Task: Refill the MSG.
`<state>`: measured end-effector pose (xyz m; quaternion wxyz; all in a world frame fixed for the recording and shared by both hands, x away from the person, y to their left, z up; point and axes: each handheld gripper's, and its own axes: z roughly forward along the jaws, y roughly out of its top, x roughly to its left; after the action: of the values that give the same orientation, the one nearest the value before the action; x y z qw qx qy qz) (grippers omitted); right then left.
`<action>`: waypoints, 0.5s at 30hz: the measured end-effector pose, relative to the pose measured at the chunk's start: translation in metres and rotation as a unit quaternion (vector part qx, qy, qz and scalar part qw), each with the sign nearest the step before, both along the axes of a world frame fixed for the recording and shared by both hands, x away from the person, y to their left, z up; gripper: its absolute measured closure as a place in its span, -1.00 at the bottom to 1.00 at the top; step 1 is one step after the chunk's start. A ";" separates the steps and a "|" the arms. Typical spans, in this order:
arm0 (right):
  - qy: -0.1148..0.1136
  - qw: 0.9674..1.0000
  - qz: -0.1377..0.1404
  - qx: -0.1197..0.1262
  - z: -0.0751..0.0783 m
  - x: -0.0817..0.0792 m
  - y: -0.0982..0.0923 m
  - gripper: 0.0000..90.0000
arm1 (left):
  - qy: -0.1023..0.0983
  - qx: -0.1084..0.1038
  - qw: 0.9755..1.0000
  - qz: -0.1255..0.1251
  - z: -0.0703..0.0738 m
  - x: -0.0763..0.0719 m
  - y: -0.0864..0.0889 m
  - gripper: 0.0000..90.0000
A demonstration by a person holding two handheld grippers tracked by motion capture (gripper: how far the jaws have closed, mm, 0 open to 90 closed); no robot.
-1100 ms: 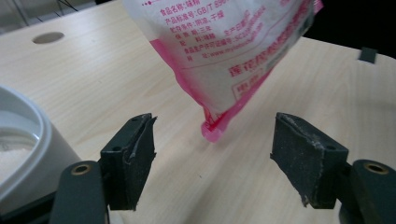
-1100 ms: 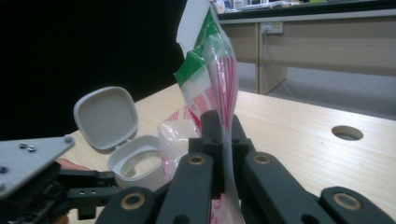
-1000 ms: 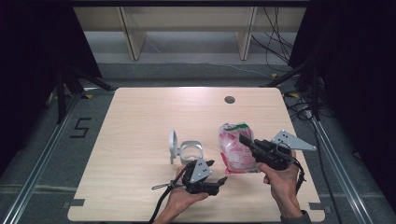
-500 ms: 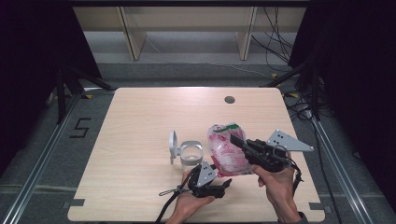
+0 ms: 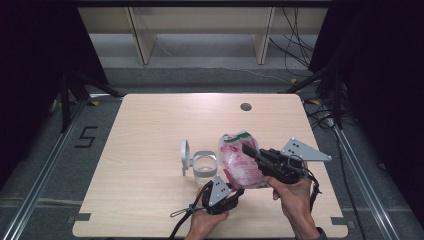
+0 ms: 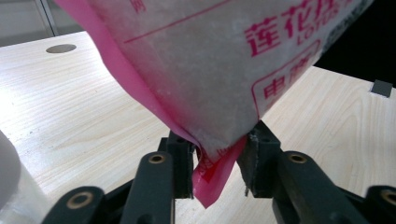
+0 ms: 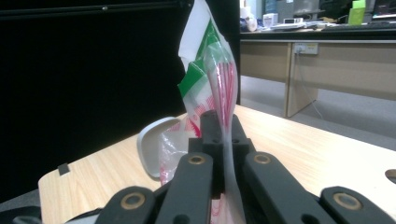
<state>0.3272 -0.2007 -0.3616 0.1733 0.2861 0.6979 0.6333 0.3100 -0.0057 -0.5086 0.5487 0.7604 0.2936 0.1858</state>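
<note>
I see a pink and white plastic bag [image 5: 242, 167] held up over the near right part of the table [image 5: 150, 135]. It has red writing on it and some green at the top, and something white and grainy is inside. My right gripper [image 5: 248, 149] has its fingers [image 7: 211, 128] pressed together on the thin top edge of the bag, and the bag hangs from them. My left gripper [image 5: 239, 191] is just under the bag, by its bottom corner. Its fingers [image 6: 181, 156] have just been closing, and the pink bottom corner of the bag sits between them. The fingers look like they pinch that corner, one on each side. Just to the left of the bag a clear glass jar [image 5: 204, 165] stands on the table. Its round lid [image 5: 185, 155] is flipped up on its left side. Farther back on the table there is a small dark round hole [image 5: 245, 106]. Both my hands come in from the near edge of the table.
</note>
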 end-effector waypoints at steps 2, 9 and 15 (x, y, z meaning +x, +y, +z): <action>0.005 1.000 -0.006 -0.009 0.001 0.002 0.001 1.00 | 0.003 -0.009 1.000 0.003 -0.002 0.000 -0.001 0.55; 0.016 1.000 -0.007 -0.015 0.002 0.009 0.013 1.00 | 0.025 -0.042 0.999 0.007 -0.006 0.001 -0.003 0.56; 0.012 0.999 -0.002 -0.033 0.006 0.013 0.024 1.00 | 0.033 -0.055 0.998 0.025 -0.005 0.000 -0.003 0.57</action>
<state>0.3399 -0.1766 -0.3553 0.1756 0.2891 0.7202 0.6057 0.3099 -0.0085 -0.5140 0.5751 0.7273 0.3397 0.1580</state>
